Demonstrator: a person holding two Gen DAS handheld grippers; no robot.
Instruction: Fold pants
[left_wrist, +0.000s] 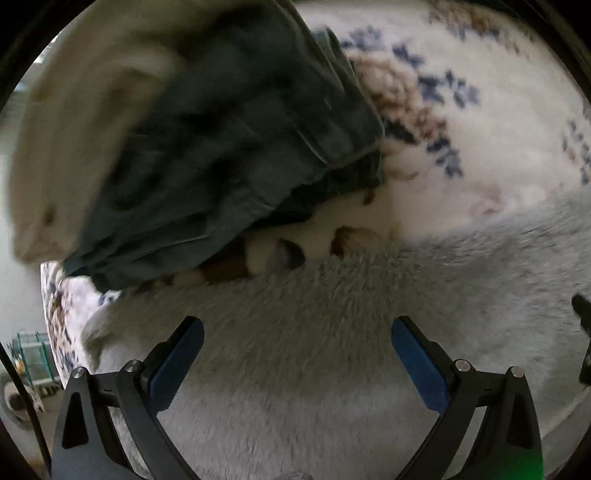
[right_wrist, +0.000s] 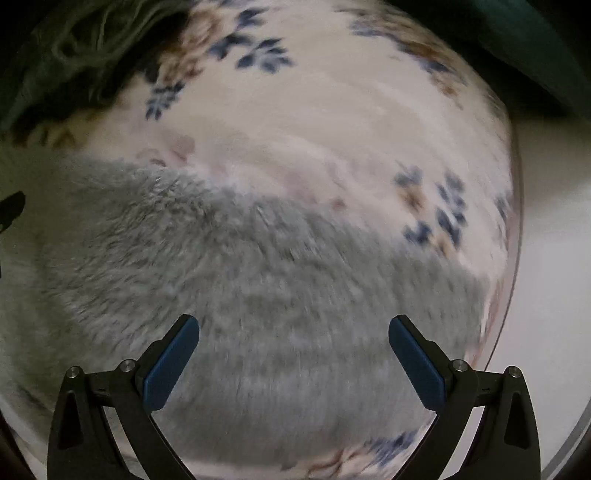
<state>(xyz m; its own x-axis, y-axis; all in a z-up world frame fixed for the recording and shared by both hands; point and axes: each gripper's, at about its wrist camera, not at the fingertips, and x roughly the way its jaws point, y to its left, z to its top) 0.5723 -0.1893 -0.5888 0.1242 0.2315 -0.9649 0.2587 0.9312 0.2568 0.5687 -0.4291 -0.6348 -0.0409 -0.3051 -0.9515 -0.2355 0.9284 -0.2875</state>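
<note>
Left claw (left_wrist: 297, 345): seen low in the frame of the left wrist view, blue pads spread wide apart, nothing held between them. It is poised above the grey fluffy pants (left_wrist: 332, 350), with no contact discernible.

Right claw (right_wrist: 293, 343): likewise spread wide and empty, poised above the same grey fluffy pants (right_wrist: 258, 295); contact cannot be judged owing to blur.

Pants: a thick, long-piled grey fabric is spread over a white floral blanket (left_wrist: 480, 122), filling the lower half of both views. In the right wrist view its upper edge runs diagonally from middle left down to lower right.

Surroundings: in the left wrist view a crumpled dark green garment (left_wrist: 229, 158) occupies the upper left, just beyond the upper edge of the pants, with a beige cloth (left_wrist: 74, 129) behind it. Bare floral blanket (right_wrist: 332, 129) is seen in the centre and upper right of the right wrist view.
</note>
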